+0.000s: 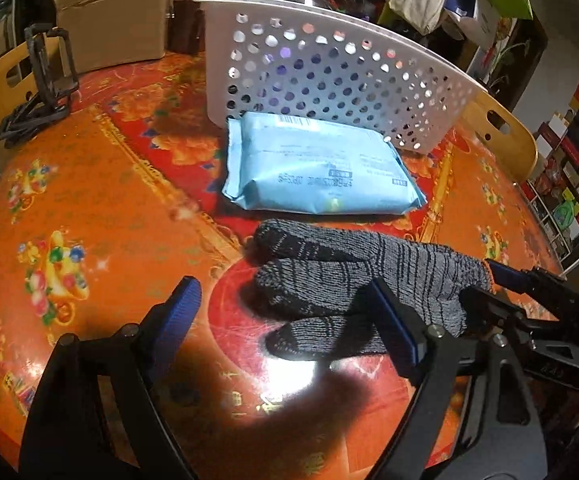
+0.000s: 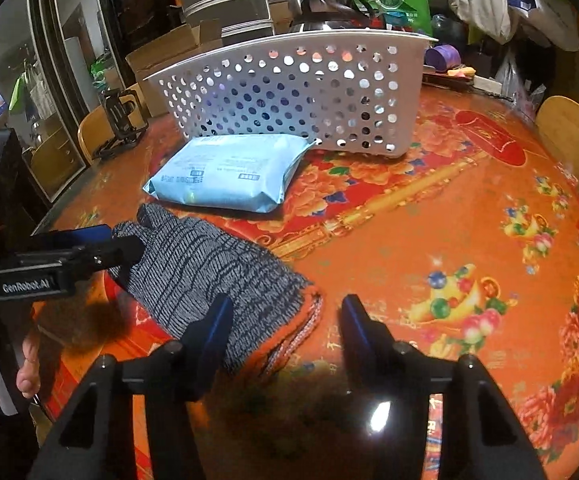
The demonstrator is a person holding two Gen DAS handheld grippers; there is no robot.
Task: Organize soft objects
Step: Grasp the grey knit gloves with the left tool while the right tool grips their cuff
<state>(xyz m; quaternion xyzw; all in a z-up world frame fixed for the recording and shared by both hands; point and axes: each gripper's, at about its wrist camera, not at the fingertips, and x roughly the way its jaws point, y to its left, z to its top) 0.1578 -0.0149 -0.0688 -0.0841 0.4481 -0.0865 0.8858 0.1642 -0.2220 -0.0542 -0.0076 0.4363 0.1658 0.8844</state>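
Grey knit glove [image 1: 369, 280], one blue pack [image 1: 313, 168], one basket [image 1: 329, 72]; both grippers' fingers [image 1: 187, 300] open.

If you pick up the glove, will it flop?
Probably. The glove is knitted and lies flat and wrinkled on the table, so it should droop from the tongs. It looks light, and its rough knit likely won't slip.

On the table [image 1: 89, 208], the glove [image 1: 353, 276] lies before the packet [image 1: 313, 168], the basket [image 1: 329, 68] just behind.
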